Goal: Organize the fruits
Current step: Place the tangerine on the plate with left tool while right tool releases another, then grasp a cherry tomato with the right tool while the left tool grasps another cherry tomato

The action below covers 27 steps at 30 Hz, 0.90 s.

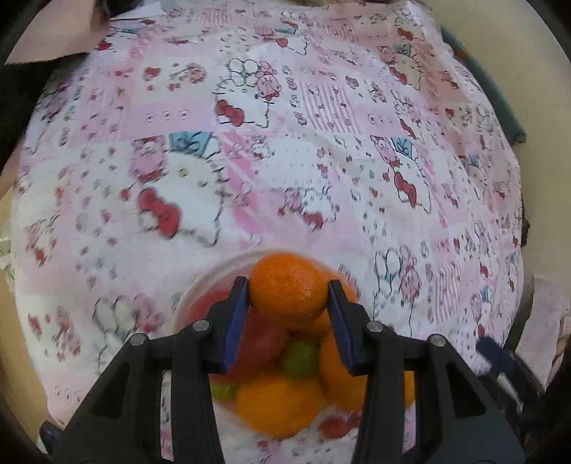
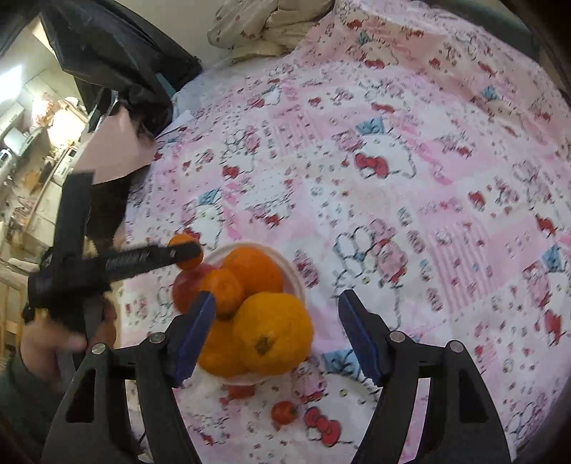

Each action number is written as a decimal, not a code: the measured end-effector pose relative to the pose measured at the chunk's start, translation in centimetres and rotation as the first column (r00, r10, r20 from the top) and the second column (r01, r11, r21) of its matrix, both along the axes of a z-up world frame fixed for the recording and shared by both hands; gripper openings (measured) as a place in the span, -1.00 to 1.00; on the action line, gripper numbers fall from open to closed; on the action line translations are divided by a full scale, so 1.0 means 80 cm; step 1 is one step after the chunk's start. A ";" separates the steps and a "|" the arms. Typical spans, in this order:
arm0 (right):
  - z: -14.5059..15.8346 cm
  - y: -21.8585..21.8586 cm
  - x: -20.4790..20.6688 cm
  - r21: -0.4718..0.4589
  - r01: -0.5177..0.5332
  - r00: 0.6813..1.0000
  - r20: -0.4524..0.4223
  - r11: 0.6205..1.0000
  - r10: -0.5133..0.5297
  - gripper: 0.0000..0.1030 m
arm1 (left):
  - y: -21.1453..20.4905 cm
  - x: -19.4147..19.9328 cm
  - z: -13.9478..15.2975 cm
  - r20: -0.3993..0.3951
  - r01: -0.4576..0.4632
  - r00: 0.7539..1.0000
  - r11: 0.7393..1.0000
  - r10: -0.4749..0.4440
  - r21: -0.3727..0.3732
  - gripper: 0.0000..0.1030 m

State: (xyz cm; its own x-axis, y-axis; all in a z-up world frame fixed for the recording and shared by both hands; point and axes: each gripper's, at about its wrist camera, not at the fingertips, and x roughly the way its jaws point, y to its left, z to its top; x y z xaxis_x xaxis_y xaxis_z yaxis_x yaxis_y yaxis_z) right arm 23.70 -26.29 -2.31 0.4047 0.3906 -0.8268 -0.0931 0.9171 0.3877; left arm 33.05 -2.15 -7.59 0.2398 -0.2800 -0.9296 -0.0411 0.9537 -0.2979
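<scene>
My left gripper is shut on a small orange mandarin and holds it above a white bowl of fruit. The bowl holds oranges, a red fruit and green grapes. In the right wrist view the bowl holds several oranges and a red apple. The left gripper holds the mandarin at the bowl's far left rim. My right gripper is open and empty, just above the bowl's near side.
A pink cartoon-print sheet covers the bed. A small red tomato lies on it near the bowl. A dark bag and a pink paper sit at the far left edge, with bunched cloth beyond.
</scene>
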 end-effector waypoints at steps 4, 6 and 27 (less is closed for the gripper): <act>0.002 -0.008 0.003 0.009 0.010 1.000 0.006 1.000 -0.010 0.44 | -0.015 0.020 -0.018 -0.036 -0.014 0.999 0.997 0.017 0.080 -0.23; 0.003 -0.010 0.003 0.026 0.012 1.000 0.002 1.000 -0.012 0.44 | -0.019 0.025 -0.028 -0.049 -0.003 0.999 0.994 0.008 0.105 -0.23; -0.005 -0.006 -0.003 0.061 0.021 0.999 -0.030 0.998 -0.019 0.44 | 0.007 -0.059 0.036 0.092 -0.043 0.995 0.987 0.029 0.154 0.59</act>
State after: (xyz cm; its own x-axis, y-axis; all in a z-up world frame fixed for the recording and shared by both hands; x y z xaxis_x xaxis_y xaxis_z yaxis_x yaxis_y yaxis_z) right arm 23.48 -26.76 -2.74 0.3889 0.4328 -0.8133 -0.0626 0.8931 0.4454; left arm 28.35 -1.55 -4.72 0.3310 -0.1232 -0.9356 -0.0565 0.9871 -0.1499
